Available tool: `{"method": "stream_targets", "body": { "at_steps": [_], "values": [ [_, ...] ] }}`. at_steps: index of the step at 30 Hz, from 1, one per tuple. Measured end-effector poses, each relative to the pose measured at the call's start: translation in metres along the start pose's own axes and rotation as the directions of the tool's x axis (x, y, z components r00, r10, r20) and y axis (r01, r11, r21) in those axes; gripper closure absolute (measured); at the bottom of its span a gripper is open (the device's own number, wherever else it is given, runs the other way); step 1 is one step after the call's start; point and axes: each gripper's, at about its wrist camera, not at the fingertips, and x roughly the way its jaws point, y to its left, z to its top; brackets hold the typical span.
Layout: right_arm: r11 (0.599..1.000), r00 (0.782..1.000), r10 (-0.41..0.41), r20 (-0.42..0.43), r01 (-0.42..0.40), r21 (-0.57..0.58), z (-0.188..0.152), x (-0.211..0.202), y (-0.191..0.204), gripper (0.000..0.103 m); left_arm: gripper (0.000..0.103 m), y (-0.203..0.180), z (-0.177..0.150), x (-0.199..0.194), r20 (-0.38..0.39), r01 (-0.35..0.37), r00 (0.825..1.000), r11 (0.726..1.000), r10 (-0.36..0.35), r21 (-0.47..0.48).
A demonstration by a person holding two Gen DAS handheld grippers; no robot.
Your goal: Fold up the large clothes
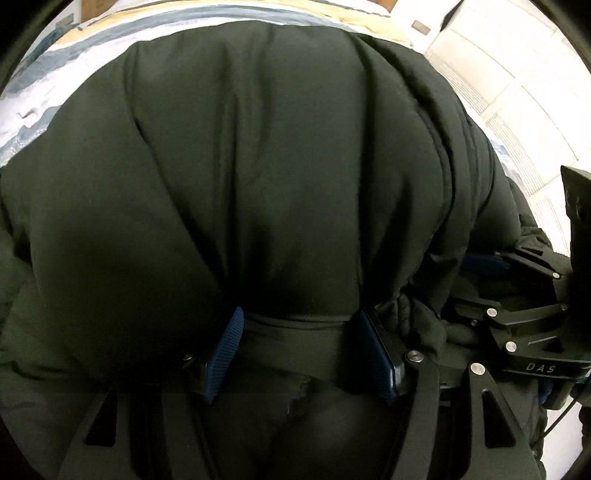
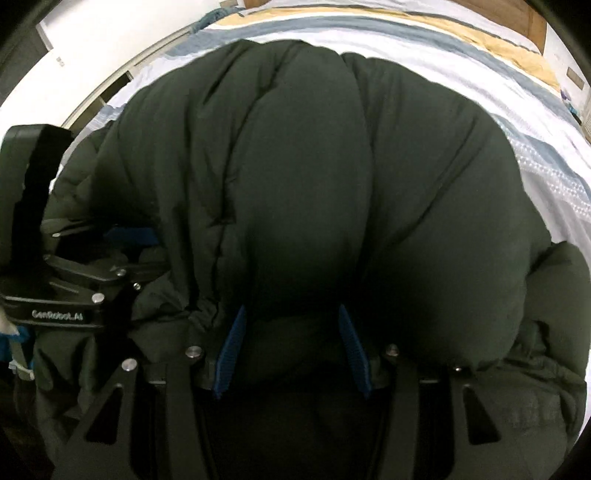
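Note:
A dark green puffy jacket [image 1: 258,177] lies bunched on a striped bed and fills the left wrist view; it also fills the right wrist view [image 2: 314,192]. My left gripper [image 1: 301,325] has its blue pads wide apart with a thick fold of the jacket bulging between them, so it is open around the fabric. My right gripper [image 2: 290,321] stands the same way, pads apart around a puffy fold. The two grippers sit side by side: the right one shows at the right edge of the left view [image 1: 524,317], the left one at the left edge of the right view [image 2: 85,280].
The bed cover [image 2: 406,29] has white, grey-blue and yellow stripes and extends beyond the jacket. A pale tiled floor [image 1: 517,96] lies to the right of the bed. A wooden headboard [image 2: 535,22] stands at the far end.

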Motion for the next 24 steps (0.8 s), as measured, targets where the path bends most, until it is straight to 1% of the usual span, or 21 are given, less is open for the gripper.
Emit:
{"method": "stream_targets", "body": {
  "at_steps": [3, 6, 10, 12, 13, 15, 16, 18, 21, 24],
  "values": [
    [1.0, 1.0, 0.008, 0.009, -0.008, -0.005, 0.0, -0.011, 0.002, 0.053, 0.04, 0.0, -0.001, -0.015, 0.005, 0.012, 1.0, 1.0, -0.012, -0.003],
    [1.0, 0.999, 0.014, 0.029, -0.014, -0.012, 0.001, -0.032, 0.001, 0.053, 0.04, 0.0, -0.003, -0.039, 0.036, 0.019, 0.999, 1.0, -0.019, 0.002],
    [0.999, 0.997, 0.008, 0.078, -0.005, -0.037, 0.004, -0.068, 0.001, 0.053, 0.04, -0.001, 0.003, -0.08, 0.13, -0.002, 0.992, 0.999, -0.003, 0.036],
    [0.999, 0.992, 0.008, 0.126, -0.003, -0.041, 0.009, -0.087, -0.001, 0.053, 0.038, -0.001, 0.015, -0.094, 0.178, -0.028, 0.984, 0.999, 0.02, 0.046],
    [0.999, 0.988, 0.007, 0.152, -0.001, -0.04, 0.017, -0.095, -0.001, 0.053, 0.037, 0.002, 0.025, -0.098, 0.199, -0.041, 0.979, 0.998, 0.032, 0.045],
    [0.999, 0.978, 0.001, 0.209, 0.008, -0.039, 0.035, -0.106, -0.004, 0.053, 0.033, 0.006, 0.037, -0.098, 0.227, -0.071, 0.972, 0.997, 0.06, 0.042],
    [0.999, 0.972, -0.005, 0.233, 0.015, -0.038, 0.044, -0.108, -0.005, 0.053, 0.032, 0.008, 0.045, -0.096, 0.249, -0.104, 0.964, 0.994, 0.091, 0.038],
    [0.999, 0.966, -0.026, 0.256, 0.035, -0.033, 0.059, -0.105, -0.004, 0.053, 0.03, 0.012, 0.056, -0.089, 0.269, -0.143, 0.954, 0.989, 0.131, 0.025],
    [0.999, 0.963, -0.042, 0.268, 0.048, -0.016, 0.075, -0.087, -0.005, 0.053, 0.029, 0.024, 0.064, -0.07, 0.263, -0.209, 0.944, 0.978, 0.199, 0.012],
    [0.999, 0.97, -0.05, 0.236, 0.053, -0.005, 0.076, -0.062, -0.009, 0.053, 0.026, 0.022, 0.062, -0.048, 0.24, -0.224, 0.947, 0.974, 0.215, 0.012]
  ]
}}
